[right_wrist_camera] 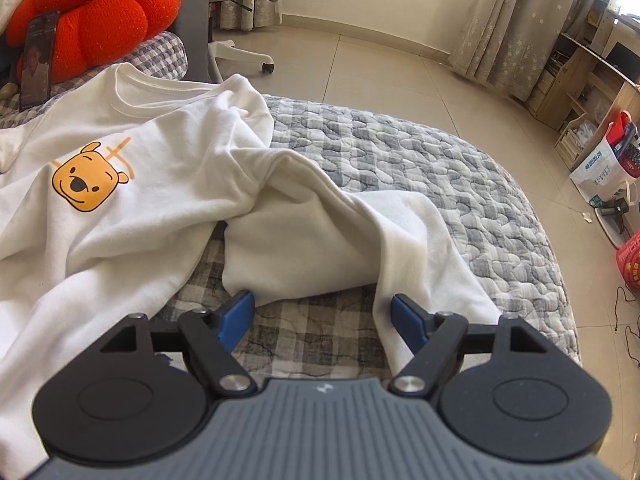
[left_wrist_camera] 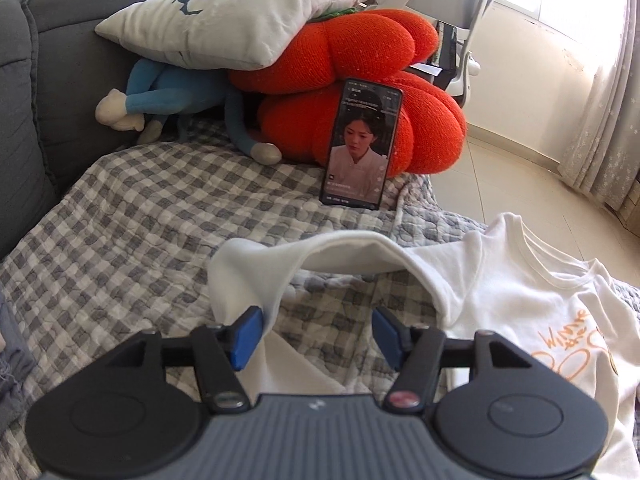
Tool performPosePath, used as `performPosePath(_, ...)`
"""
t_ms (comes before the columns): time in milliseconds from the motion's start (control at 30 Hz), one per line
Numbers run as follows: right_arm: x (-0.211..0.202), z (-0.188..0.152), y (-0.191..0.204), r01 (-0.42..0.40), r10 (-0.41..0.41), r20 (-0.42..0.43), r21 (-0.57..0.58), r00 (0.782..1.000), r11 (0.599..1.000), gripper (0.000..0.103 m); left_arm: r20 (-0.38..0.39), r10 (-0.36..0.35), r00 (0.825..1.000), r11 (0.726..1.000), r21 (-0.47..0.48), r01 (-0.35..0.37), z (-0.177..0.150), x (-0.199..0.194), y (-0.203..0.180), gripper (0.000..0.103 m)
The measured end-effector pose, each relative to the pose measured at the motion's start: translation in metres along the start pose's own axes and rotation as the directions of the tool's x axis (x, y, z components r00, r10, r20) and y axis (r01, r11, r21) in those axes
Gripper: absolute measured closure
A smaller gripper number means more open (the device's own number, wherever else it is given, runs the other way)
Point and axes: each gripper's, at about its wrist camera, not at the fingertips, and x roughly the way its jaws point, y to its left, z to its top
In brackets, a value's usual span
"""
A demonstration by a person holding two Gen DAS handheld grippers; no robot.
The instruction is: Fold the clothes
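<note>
A white T-shirt (right_wrist_camera: 152,184) with an orange bear print lies crumpled, front up, on a grey checked quilt (right_wrist_camera: 400,160). In the left wrist view the shirt (left_wrist_camera: 500,280) spreads to the right, and one sleeve (left_wrist_camera: 320,252) arches just ahead of my left gripper (left_wrist_camera: 318,334), which is open and empty with its left pad against the cloth. In the right wrist view the other sleeve (right_wrist_camera: 340,236) lies bunched just ahead of my right gripper (right_wrist_camera: 322,316), which is open and empty over the quilt.
A phone (left_wrist_camera: 362,144) leans upright against an orange pumpkin cushion (left_wrist_camera: 360,92), with a grey pillow (left_wrist_camera: 224,16) and a blue plush toy (left_wrist_camera: 168,96) behind, on a grey sofa (left_wrist_camera: 24,80). Beyond the quilt's edge are tiled floor (right_wrist_camera: 360,60), an office chair (right_wrist_camera: 240,12), shelves (right_wrist_camera: 580,72) and bags (right_wrist_camera: 608,160).
</note>
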Motion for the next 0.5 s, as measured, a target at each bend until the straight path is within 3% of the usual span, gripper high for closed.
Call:
performPosePath(33, 0.002, 0.000, -0.002, -0.010, 0.010, -0.005, 0.016, 1.000, 1.000, 0.026, -0.004, -0.008, 1.000, 1.000, 0.006, 0.008, -0.001, 0.000, -0.002, 0.041)
performPosePath(100, 0.002, 0.001, -0.009, -0.043, 0.044, -0.003, 0.059, 0.999, 0.997, 0.038, -0.022, -0.040, 0.999, 0.999, 0.015, 0.040, -0.004, 0.001, -0.007, 0.041)
performPosePath(233, 0.001, 0.006, -0.019, -0.117, 0.119, -0.003, 0.132, 0.993, 0.984, 0.084, -0.072, -0.105, 0.992, 0.994, 0.012, 0.106, -0.009, 0.007, -0.014, 0.041)
performPosePath(267, 0.001, 0.007, -0.019, -0.121, 0.122, -0.002, 0.138, 0.993, 0.983, 0.089, -0.084, -0.121, 0.989, 0.992, 0.011, 0.122, -0.011, 0.009, -0.016, 0.041)
performPosePath(367, -0.004, 0.011, -0.014, -0.020, 0.017, 0.039, 0.080, 0.999, 0.997, 0.092, -0.115, -0.167, 0.979, 0.986, -0.005, 0.167, -0.014, 0.014, -0.019, 0.041)
performPosePath(500, -0.004, 0.019, -0.017, 0.092, -0.096, 0.095, 0.050, 0.991, 0.995, 0.093, -0.150, -0.240, 0.959, 0.971, -0.059, 0.234, -0.017, 0.022, -0.018, 0.041)
